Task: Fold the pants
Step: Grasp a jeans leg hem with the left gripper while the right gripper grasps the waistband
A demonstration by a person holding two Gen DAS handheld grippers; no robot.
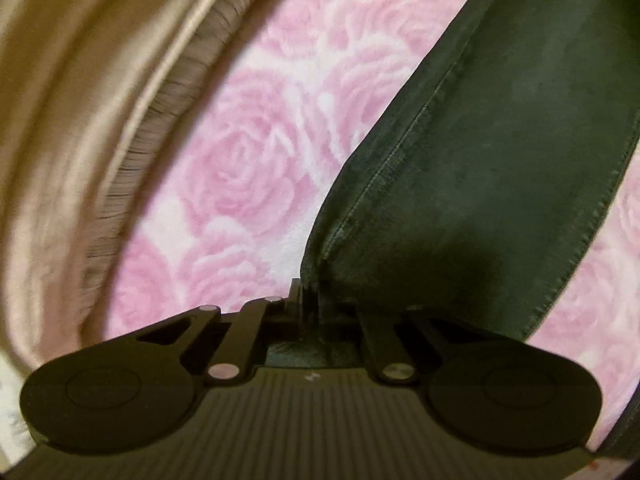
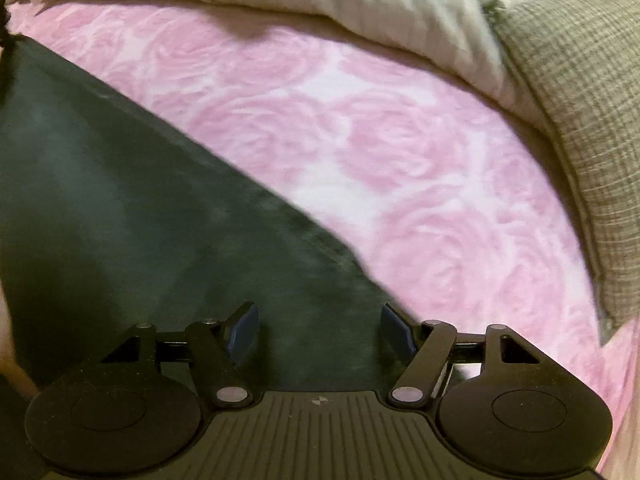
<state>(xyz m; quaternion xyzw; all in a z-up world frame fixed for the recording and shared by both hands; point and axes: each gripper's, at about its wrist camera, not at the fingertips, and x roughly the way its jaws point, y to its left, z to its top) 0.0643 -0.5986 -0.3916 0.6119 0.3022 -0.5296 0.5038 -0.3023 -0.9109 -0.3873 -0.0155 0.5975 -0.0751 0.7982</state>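
Observation:
Dark green pants [image 1: 500, 152] lie on a pink rose-patterned blanket [image 1: 248, 152]. In the left wrist view my left gripper [image 1: 308, 296] is shut on the pants' seamed edge, and the cloth rises from between its fingers toward the upper right. In the right wrist view the pants [image 2: 132, 208] fill the lower left, their edge running diagonally down to my right gripper [image 2: 320, 332]. That gripper stands open, its blue-padded fingers [image 2: 244, 330] straddling the dark cloth without pressing on it.
A beige satin cover with a dark fringe [image 1: 80, 140] curves along the left of the blanket. At the back lie a cream striped pillow [image 2: 360, 4] and a grey checked cushion [image 2: 580, 100] to the right. Pink blanket [image 2: 400, 140] spreads between them.

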